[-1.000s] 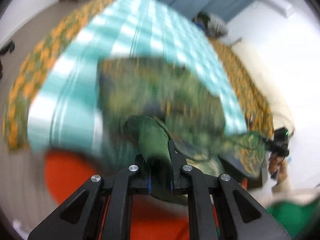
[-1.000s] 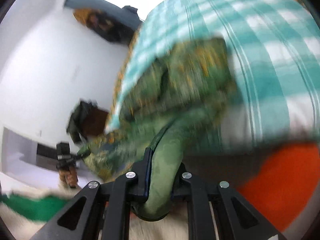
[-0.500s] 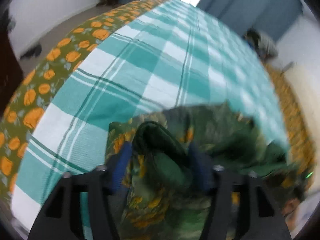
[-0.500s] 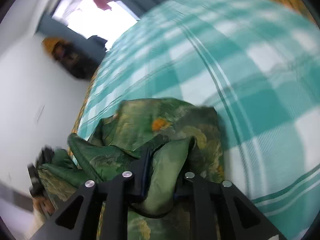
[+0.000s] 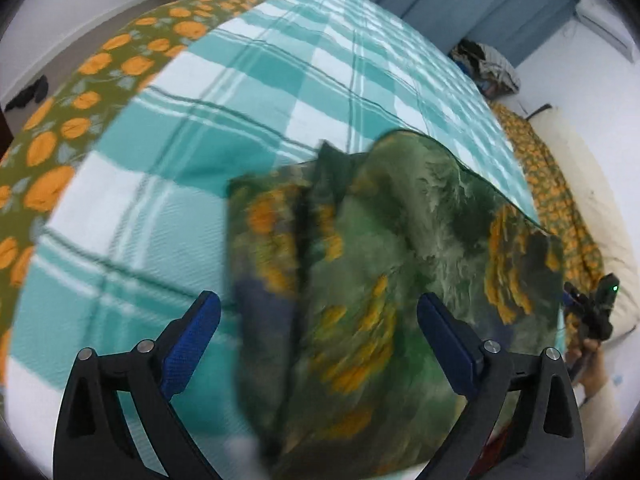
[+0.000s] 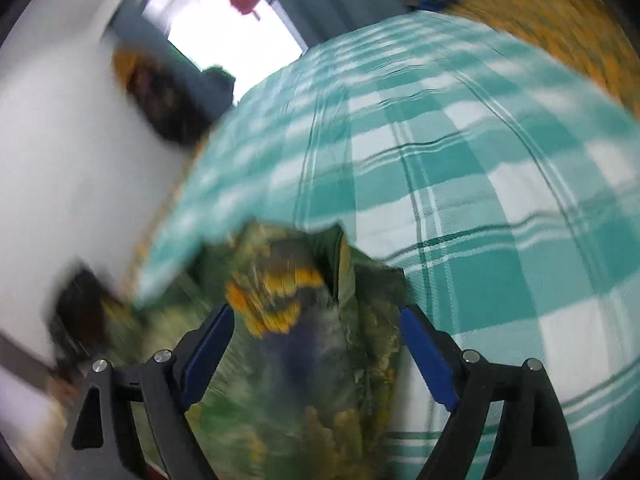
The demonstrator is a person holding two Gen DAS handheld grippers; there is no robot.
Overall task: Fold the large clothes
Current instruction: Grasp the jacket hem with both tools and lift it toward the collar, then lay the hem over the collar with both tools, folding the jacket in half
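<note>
Centrally, a green garment (image 5: 384,280) printed with orange flowers lies in a folded heap on the bed, resting on a teal-and-white checked cloth (image 5: 248,112). Left wrist view: the garment fills the lower middle and right, blurred; its far edge curves dark against the checks, and a darker fold stands up near the top left corner of the heap. Left gripper (image 5: 318,318) has its blue-padded fingers (image 5: 192,340) spread wide, released, one either side of the fabric; whether the pads touch the cloth cannot be told through the blur. Right wrist view: the same garment (image 6: 304,340) sits between the fingers of the right gripper (image 6: 316,322), also spread apart and holding nothing; an orange flower patch lies just ahead of the left finger, a pointed green fold rises beside it. Fabric runs down under the gripper toward the bottom edge. Checked cloth (image 6: 460,200) stretches away to the right and far side. Beneath the checked cloth, an olive sheet with orange fruit print (image 5: 80,92) shows along the bed's left side. At far right of the left wrist view, a hand holding the other gripper (image 5: 592,316), green light lit. Blue curtain (image 5: 472,4) and a pile of clothes (image 5: 488,68) by the far wall. Bright window (image 6: 232,36) in the right wrist view, white wall (image 6: 68,160) to its left.
</note>
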